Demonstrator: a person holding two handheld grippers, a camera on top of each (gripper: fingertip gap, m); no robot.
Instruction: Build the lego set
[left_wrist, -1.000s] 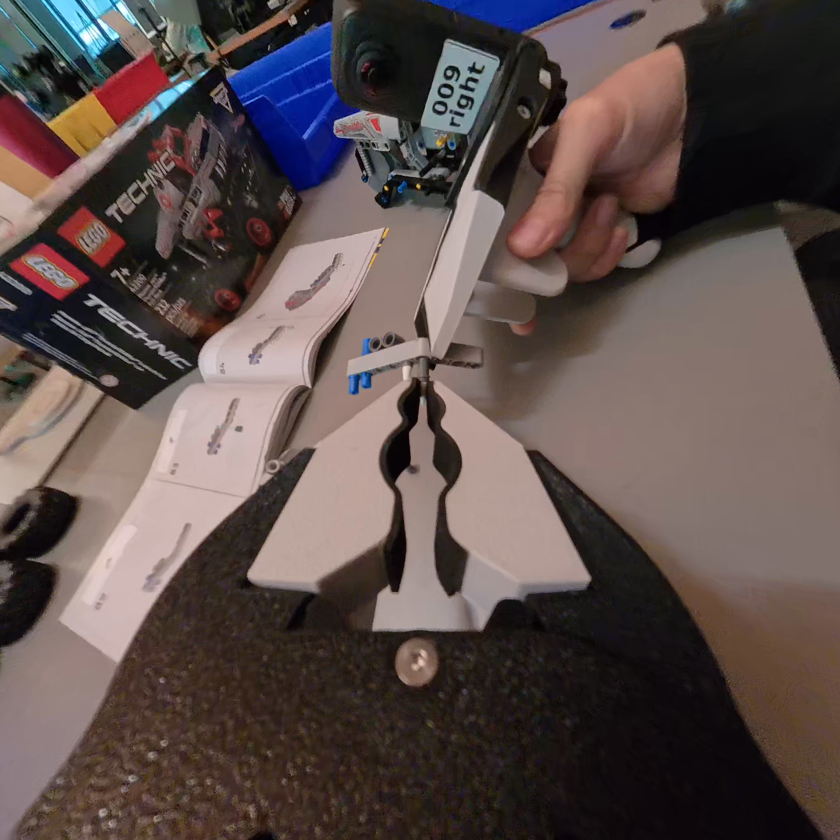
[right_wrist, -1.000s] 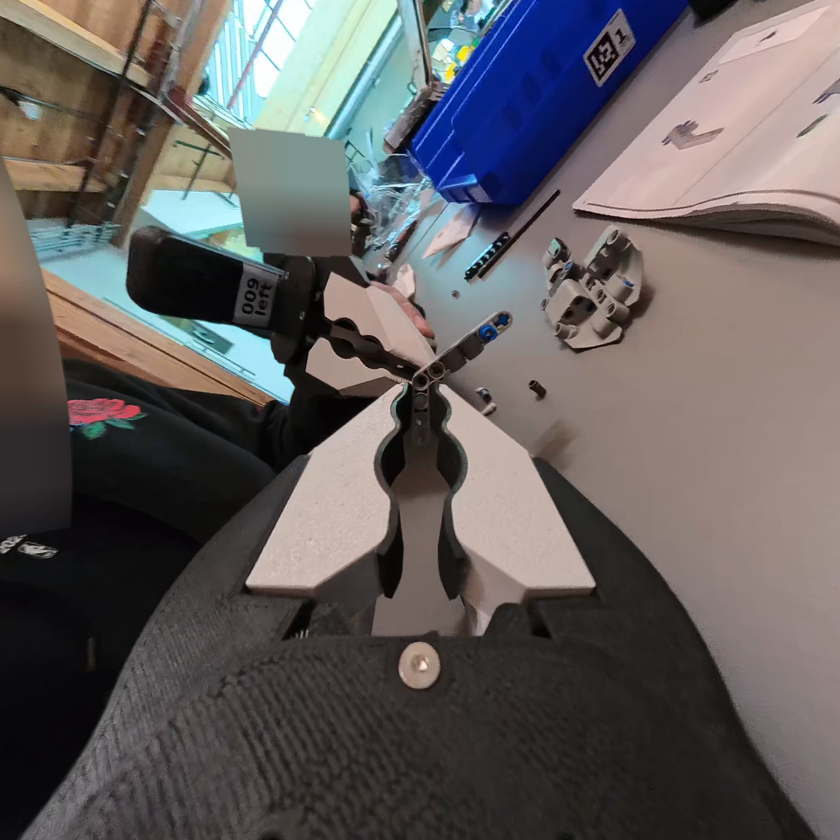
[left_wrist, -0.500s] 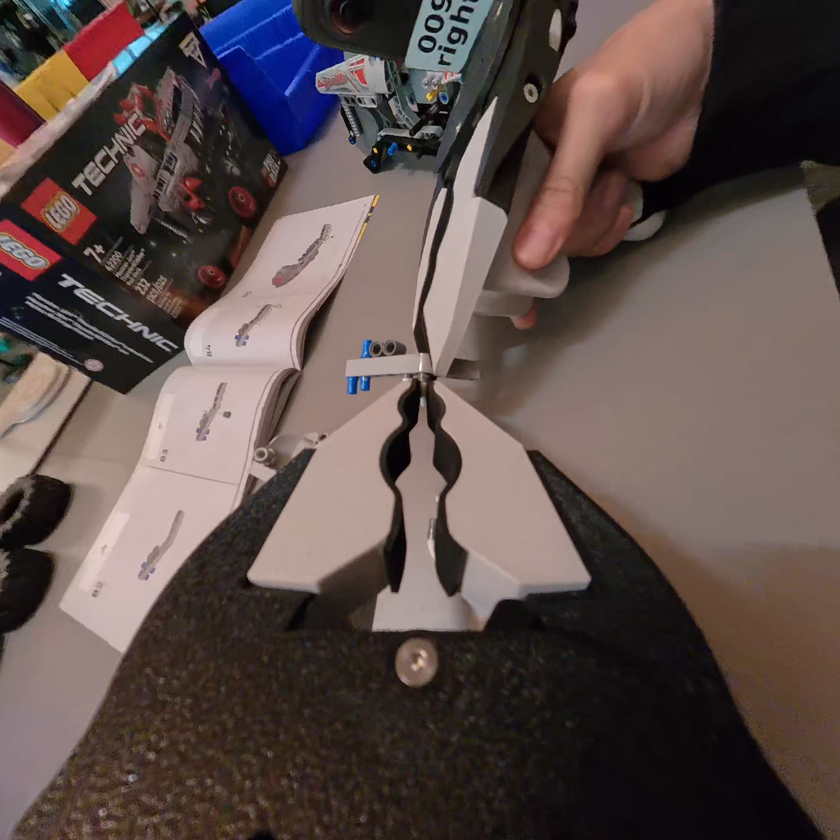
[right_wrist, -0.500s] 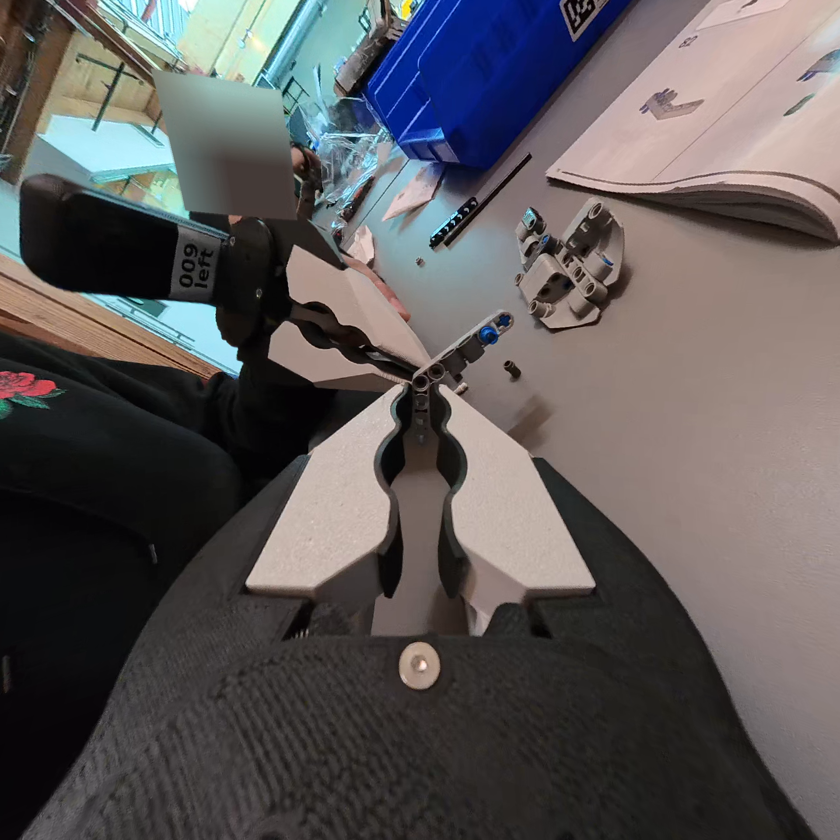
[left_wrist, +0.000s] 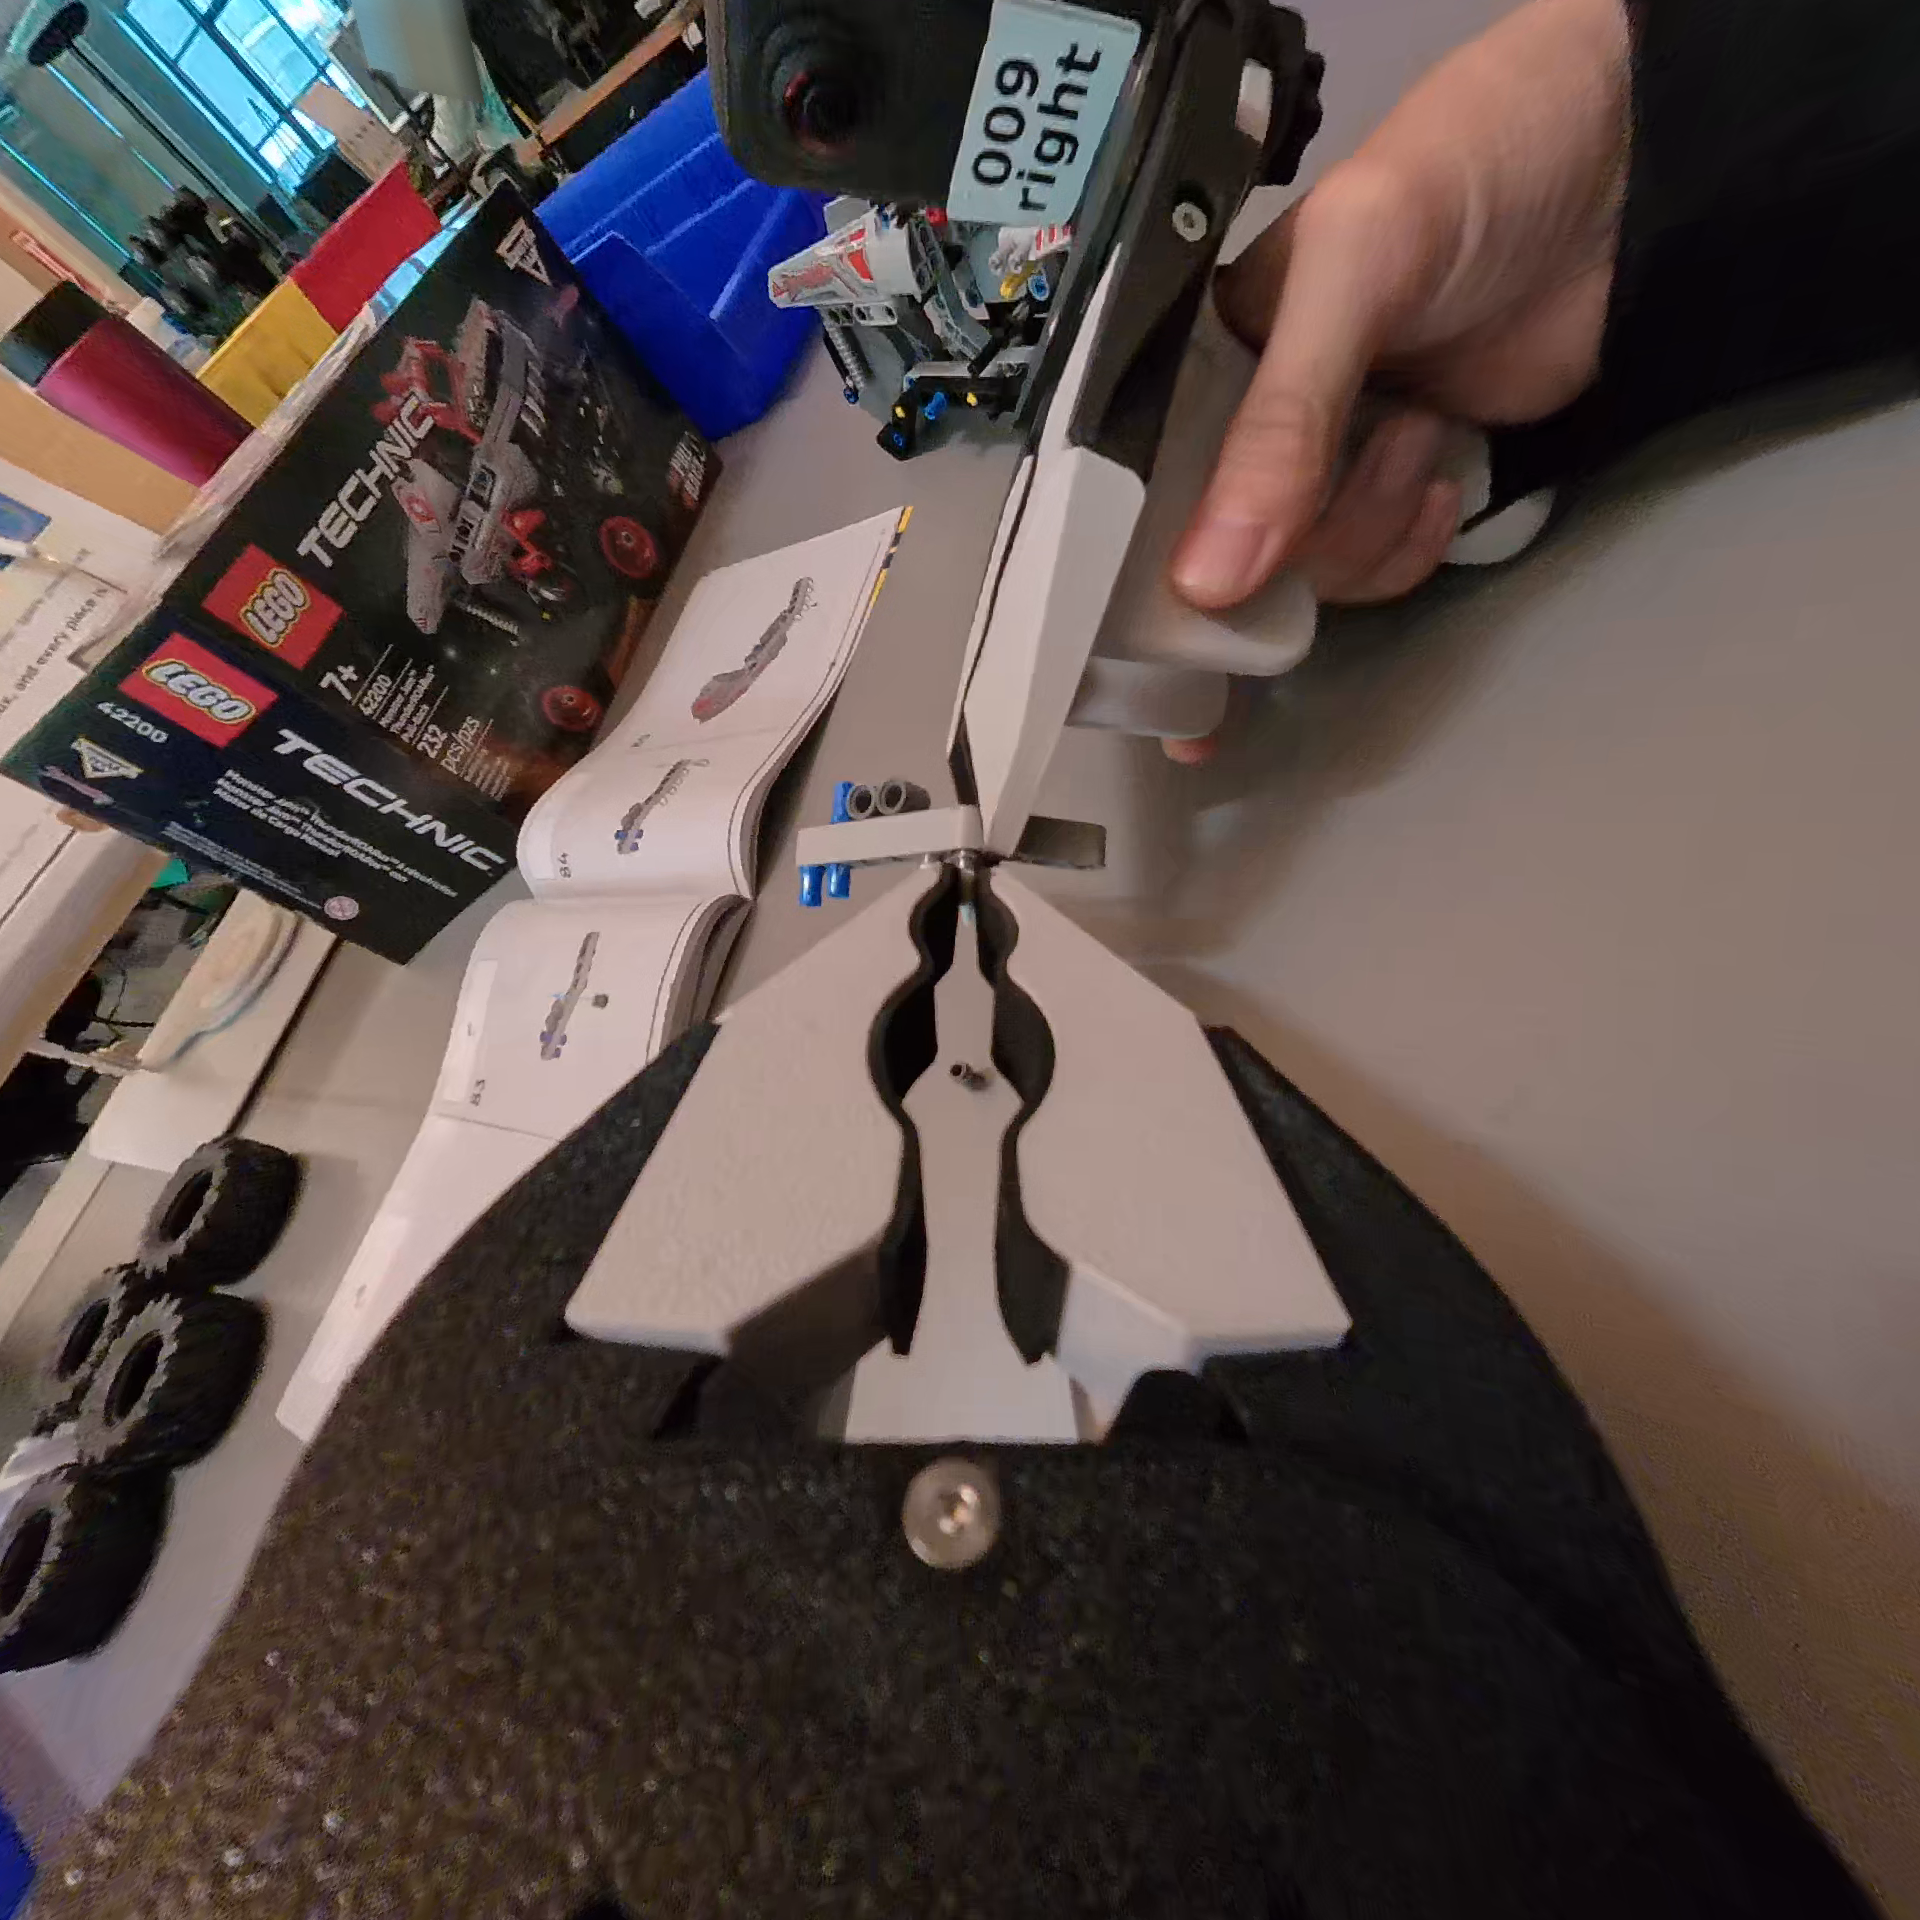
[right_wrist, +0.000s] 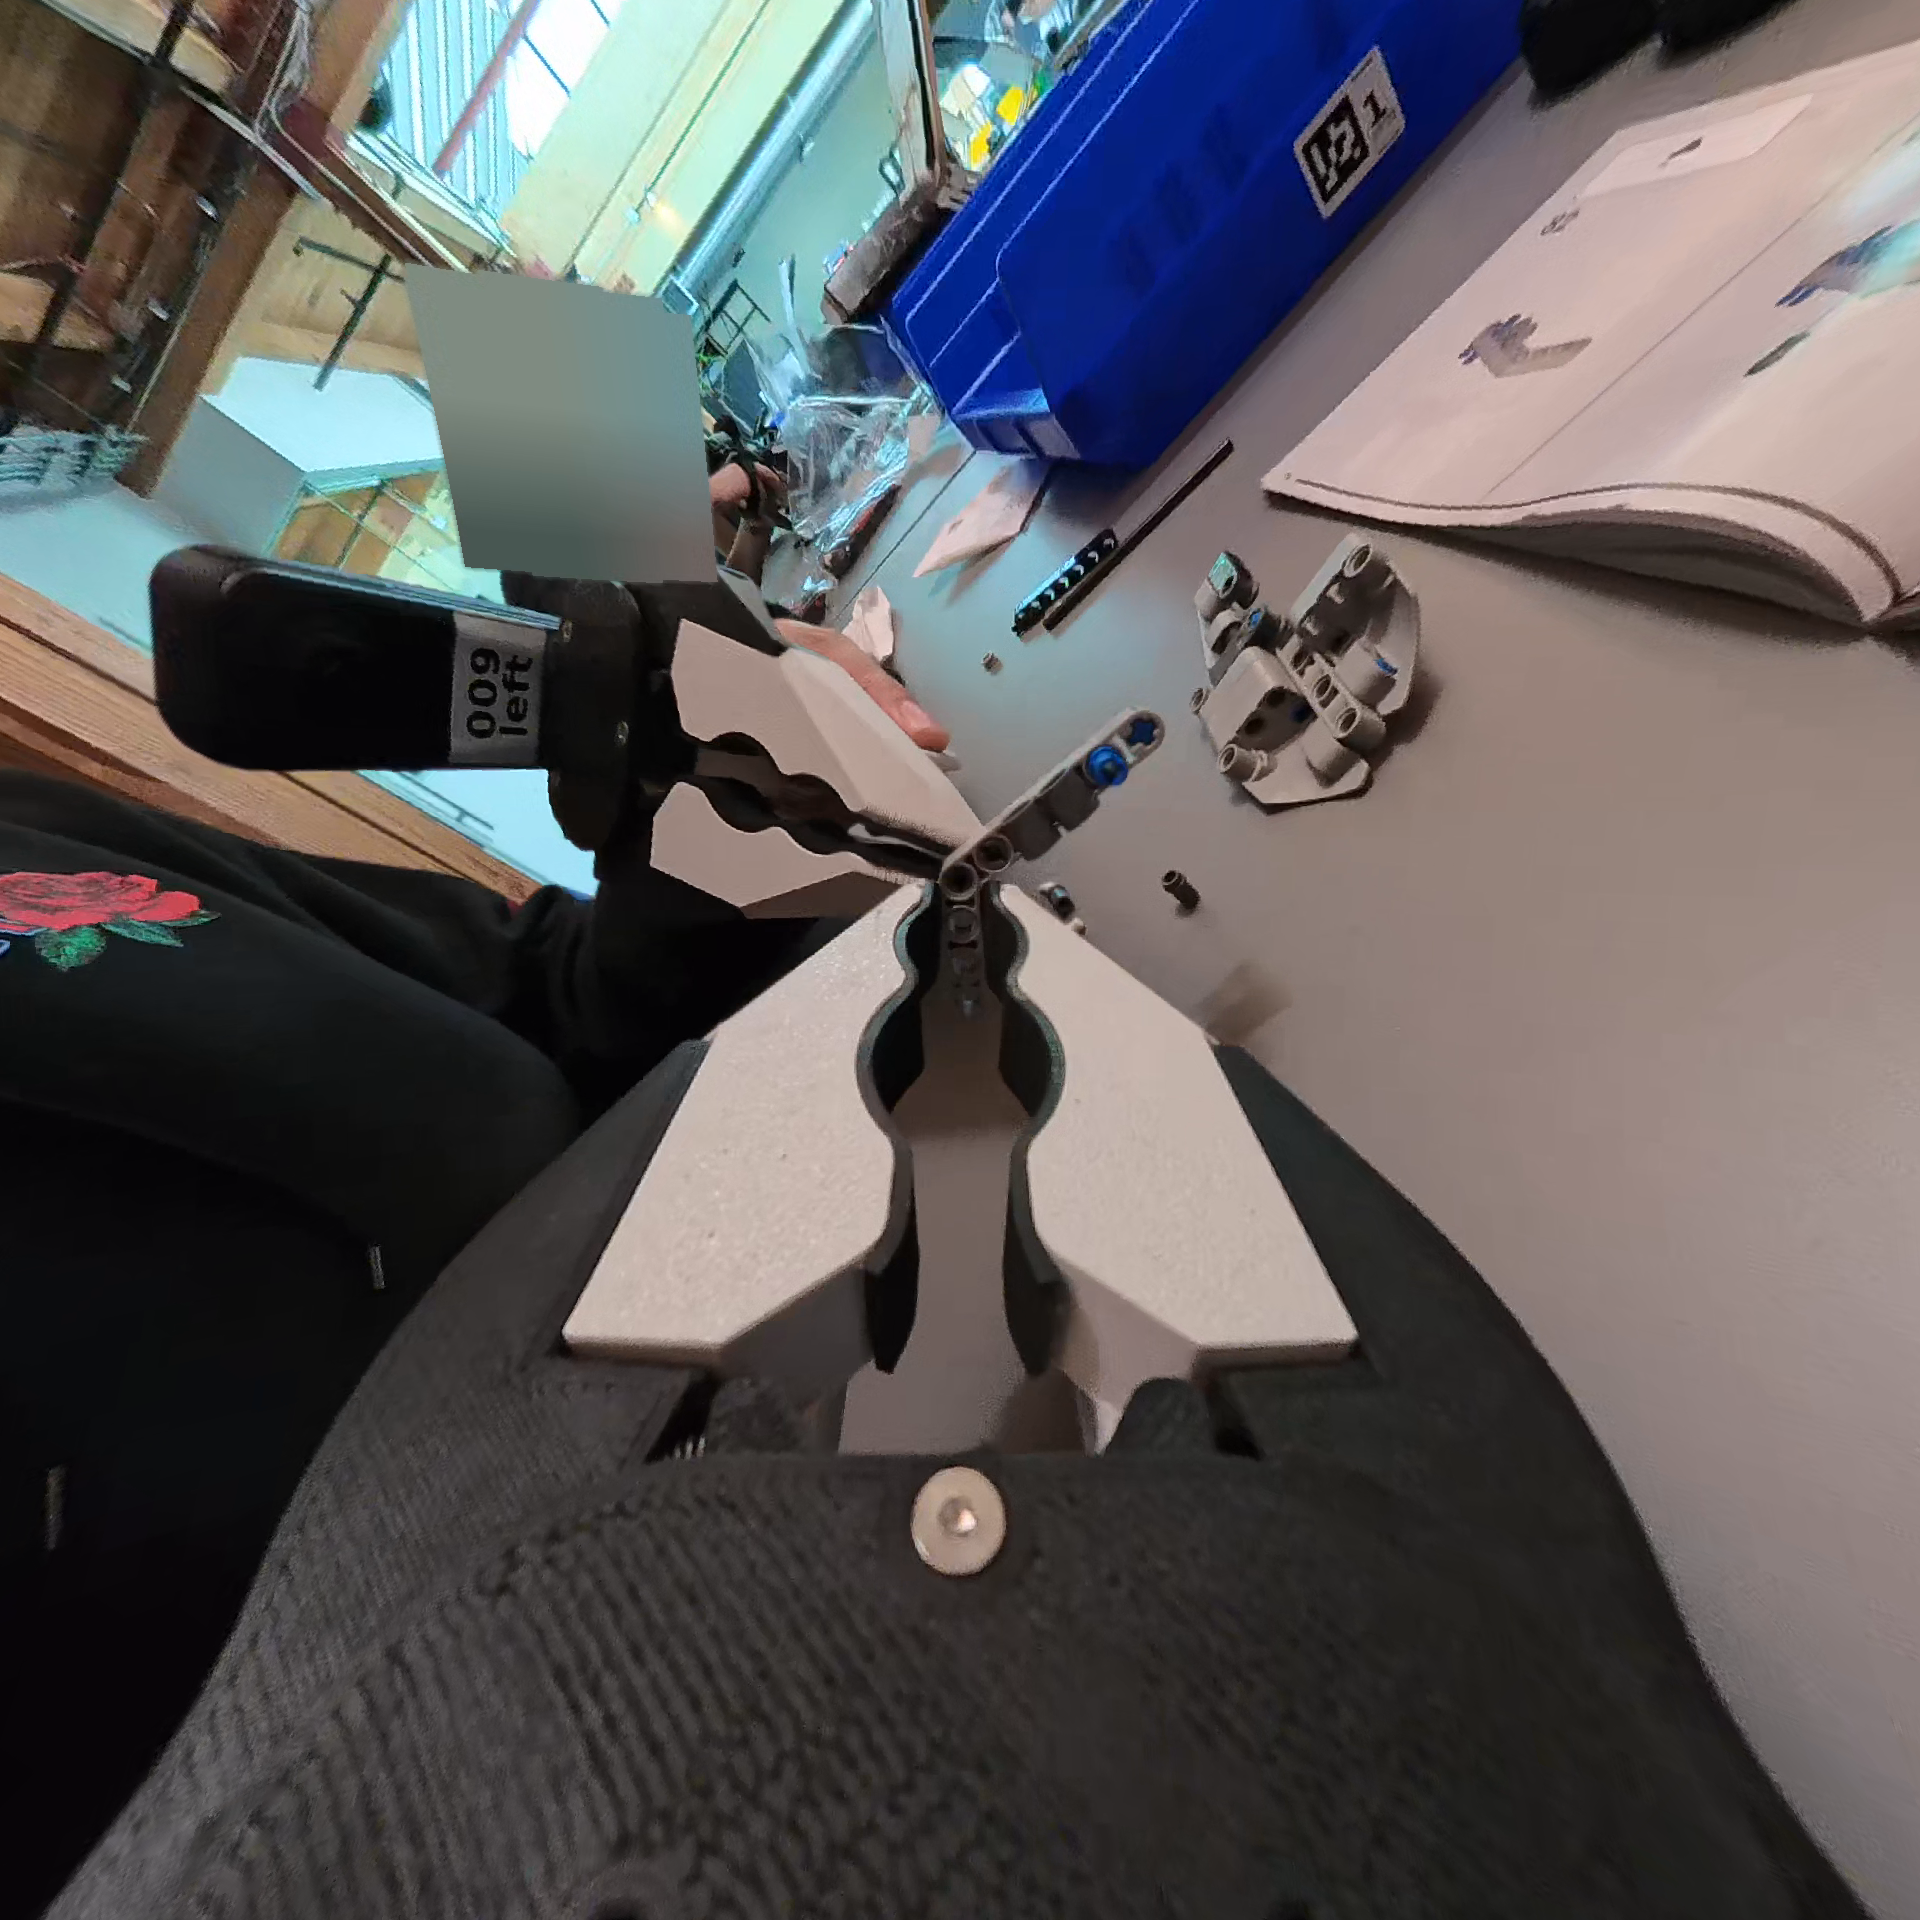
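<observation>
My right gripper (right_wrist: 966, 902) is shut on a dark grey beam (right_wrist: 966, 951), held above the grey table (right_wrist: 1558, 987). A light grey beam (right_wrist: 1049, 800) with a blue pin (right_wrist: 1107, 767) sticks out up and to the right of it. My left gripper (left_wrist: 964, 878) is shut on a small grey pin (left_wrist: 966, 860) and presses its tip against the same assembly. In the left wrist view the right gripper (left_wrist: 987, 831) comes down from above onto the light grey beam (left_wrist: 888, 831), which carries blue pins (left_wrist: 821, 883). In the right wrist view the left gripper (right_wrist: 935, 847) comes in from the left.
A Lego box (left_wrist: 343, 623), an open instruction booklet (left_wrist: 727, 717), several black tyres (left_wrist: 145, 1371), a partly built model (left_wrist: 914, 312) and a blue bin (left_wrist: 665, 260) lie left and behind. A grey subassembly (right_wrist: 1299, 707), a black beam (right_wrist: 1065, 597) and loose small pins (right_wrist: 1179, 888) lie on the table.
Both grippers stay shut and joined at the beam assembly. The right gripper tilted more upright, then leaned back, and the pair shifted slightly over the table.
</observation>
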